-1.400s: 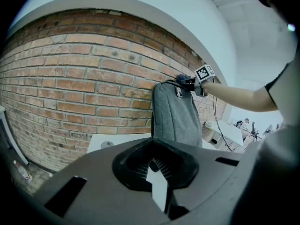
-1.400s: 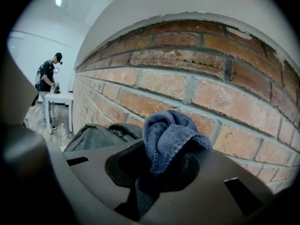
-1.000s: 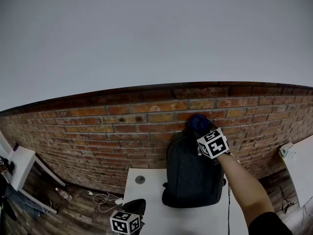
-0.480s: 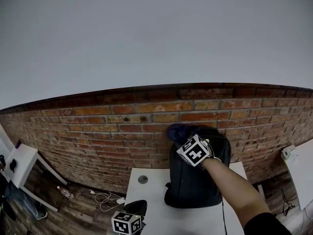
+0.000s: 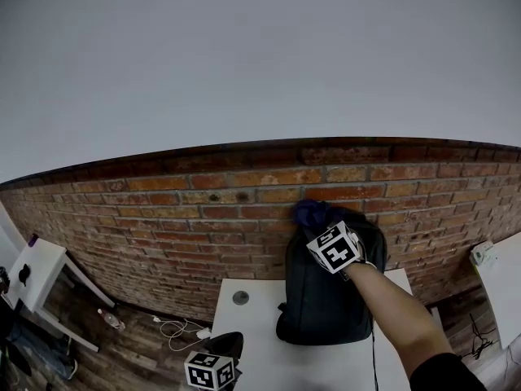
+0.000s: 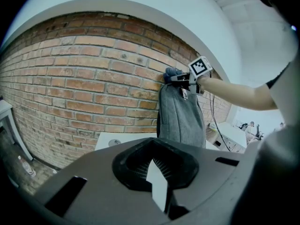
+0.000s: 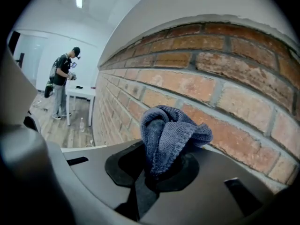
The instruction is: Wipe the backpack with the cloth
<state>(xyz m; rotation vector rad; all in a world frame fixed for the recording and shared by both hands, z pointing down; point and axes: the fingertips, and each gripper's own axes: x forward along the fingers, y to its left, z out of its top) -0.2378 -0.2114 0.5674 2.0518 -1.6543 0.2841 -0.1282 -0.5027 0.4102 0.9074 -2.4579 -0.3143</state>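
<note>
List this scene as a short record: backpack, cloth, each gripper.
backpack: dark, upright on the white table, against the brick wall
cloth: blue, bunched, at the backpack's top
right gripper: shut on the cloth, raised to the backpack's top
left gripper: shut, empty, low by the table's near-left edge, apart from the backpack

cloth (image 7: 171, 130): nubby knit, matt | backpack (image 5: 321, 300): matt woven fabric | wall (image 5: 163, 218): rough brick | table (image 5: 254, 339): smooth
</note>
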